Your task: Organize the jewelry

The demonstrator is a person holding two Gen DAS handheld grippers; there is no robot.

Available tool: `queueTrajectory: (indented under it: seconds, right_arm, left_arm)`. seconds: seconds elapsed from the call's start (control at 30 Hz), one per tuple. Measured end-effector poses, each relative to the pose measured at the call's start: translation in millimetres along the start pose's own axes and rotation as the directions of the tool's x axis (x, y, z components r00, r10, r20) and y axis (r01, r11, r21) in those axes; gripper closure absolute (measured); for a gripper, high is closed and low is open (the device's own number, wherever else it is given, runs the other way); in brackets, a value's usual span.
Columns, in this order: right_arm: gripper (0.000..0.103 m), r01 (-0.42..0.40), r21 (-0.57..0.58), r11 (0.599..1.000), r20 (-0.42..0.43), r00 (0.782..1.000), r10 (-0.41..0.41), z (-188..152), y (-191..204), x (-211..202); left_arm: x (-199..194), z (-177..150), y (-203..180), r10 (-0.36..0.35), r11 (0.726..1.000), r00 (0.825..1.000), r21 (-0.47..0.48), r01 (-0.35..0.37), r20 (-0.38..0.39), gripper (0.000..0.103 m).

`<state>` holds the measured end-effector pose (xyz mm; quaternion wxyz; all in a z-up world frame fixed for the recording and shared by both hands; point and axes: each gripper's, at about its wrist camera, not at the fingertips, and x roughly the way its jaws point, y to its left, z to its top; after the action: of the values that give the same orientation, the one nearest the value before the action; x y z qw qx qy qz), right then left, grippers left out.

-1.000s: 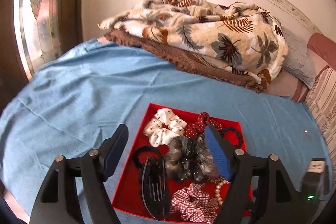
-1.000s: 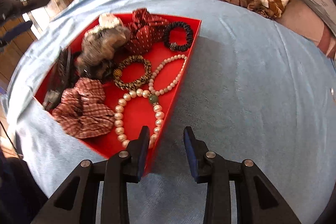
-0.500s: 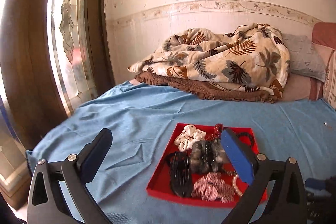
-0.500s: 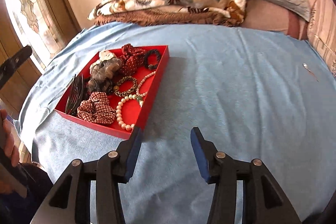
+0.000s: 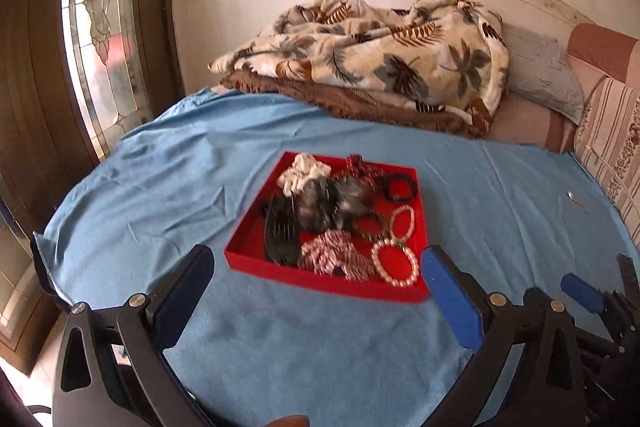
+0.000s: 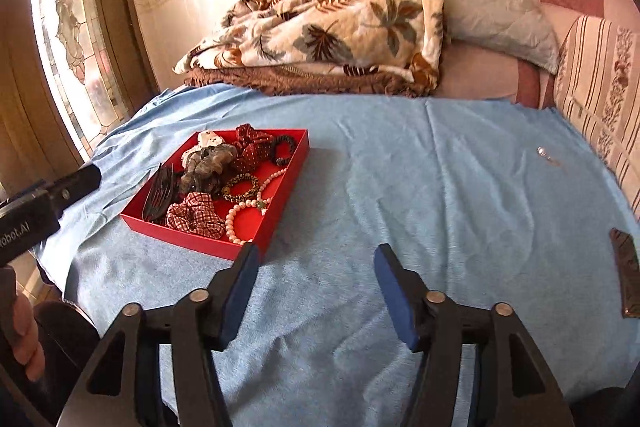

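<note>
A red tray (image 5: 256,258) (image 6: 294,163) lies on the blue bedsheet. It holds scrunchies, a black hair claw (image 5: 280,237) (image 6: 160,193), a pearl necklace (image 5: 394,263) (image 6: 240,215), a leopard bracelet (image 6: 240,187) and a black hair tie (image 6: 282,149). My left gripper (image 5: 316,275) is open and empty, held back from the tray's near edge. My right gripper (image 6: 316,265) is open and empty, just right of the tray's near corner. A small silver item (image 6: 546,155) (image 5: 574,199) lies alone on the sheet at far right.
A leaf-print blanket (image 5: 380,63) (image 6: 320,27) and pillows are piled at the back by the wall. A stained-glass door (image 5: 96,39) stands on the left. A dark flat object (image 6: 626,275) lies at the sheet's right edge.
Both grippers have pulled back and up from the tray, so it looks smaller and farther. Both stay open and empty. The tray's contents have not moved.
</note>
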<state>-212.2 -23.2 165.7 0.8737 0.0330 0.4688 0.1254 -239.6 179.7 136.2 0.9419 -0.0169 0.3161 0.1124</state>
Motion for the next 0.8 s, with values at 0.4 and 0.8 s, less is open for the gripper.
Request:
queueTrajectory:
  seconds: [0.4,0.8]
  right_arm:
    - [0.033,0.031,-0.018,0.999,0.043,0.999,-0.030,-8,-4,-11]
    - [0.030,0.071,-0.031,0.997,0.036,0.997,-0.070,-13,-3,-10]
  left_arm:
    - [0,-23,-15,-0.011,0.999,0.996,0.048,0.015,-0.085,0.000]
    - [6,-28,-12,-0.022,0.998,0.994,0.056,0.028,-0.110,0.000]
